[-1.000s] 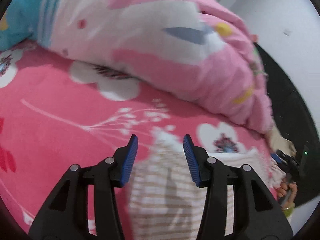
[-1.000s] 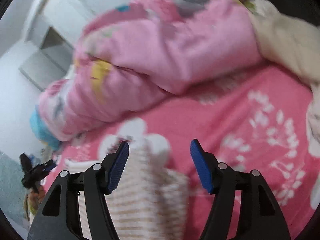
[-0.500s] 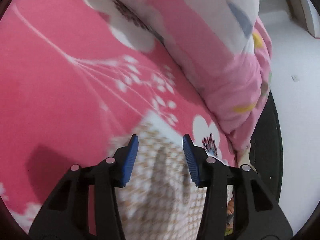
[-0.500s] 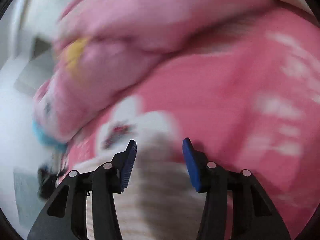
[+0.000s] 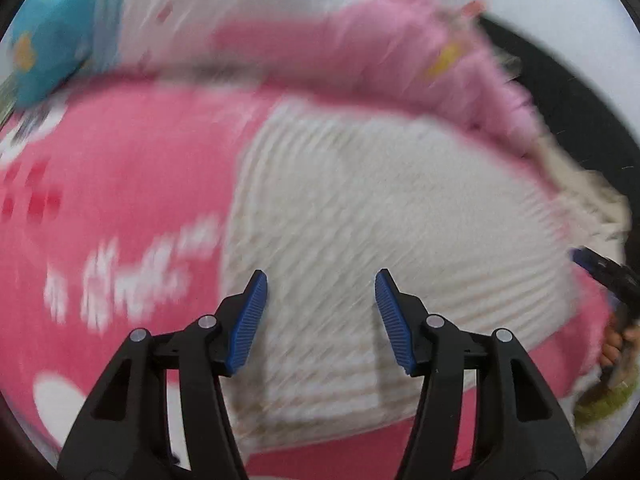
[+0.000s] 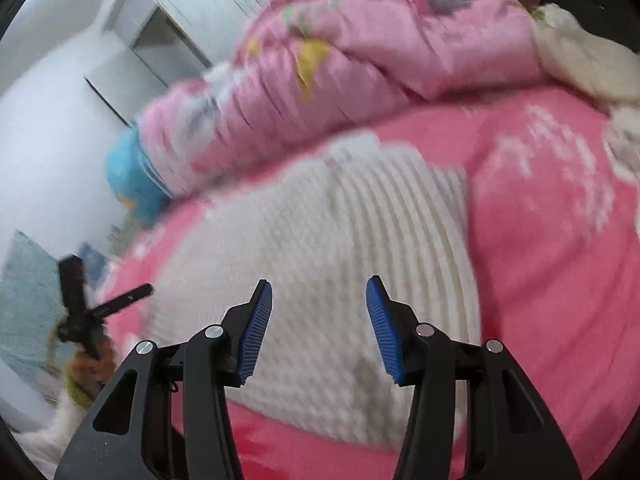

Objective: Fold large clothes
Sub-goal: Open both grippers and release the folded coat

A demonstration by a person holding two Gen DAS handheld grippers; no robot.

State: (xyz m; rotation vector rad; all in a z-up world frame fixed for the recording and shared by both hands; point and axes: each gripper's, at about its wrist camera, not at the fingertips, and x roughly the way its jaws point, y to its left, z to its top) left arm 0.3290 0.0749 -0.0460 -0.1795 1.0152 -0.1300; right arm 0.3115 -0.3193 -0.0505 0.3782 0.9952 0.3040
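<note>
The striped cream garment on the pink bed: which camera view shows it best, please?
The right wrist view: the striped cream garment lies nearly whole on the pink sheet, with less blur. The left wrist view shows it larger but smeared, its right edge running toward the frame's rim.

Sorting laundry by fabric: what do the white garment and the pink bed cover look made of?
White garment: looks like ribbed knit, matte, with raised ridges. Pink bed cover: probably soft printed plush or fleece, matte with white flowers; blur leaves it open.

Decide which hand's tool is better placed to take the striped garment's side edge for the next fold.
Probably the right tool: the striped garment shows a clear side edge just beside it. The left tool hovers open over the cloth's middle.
</note>
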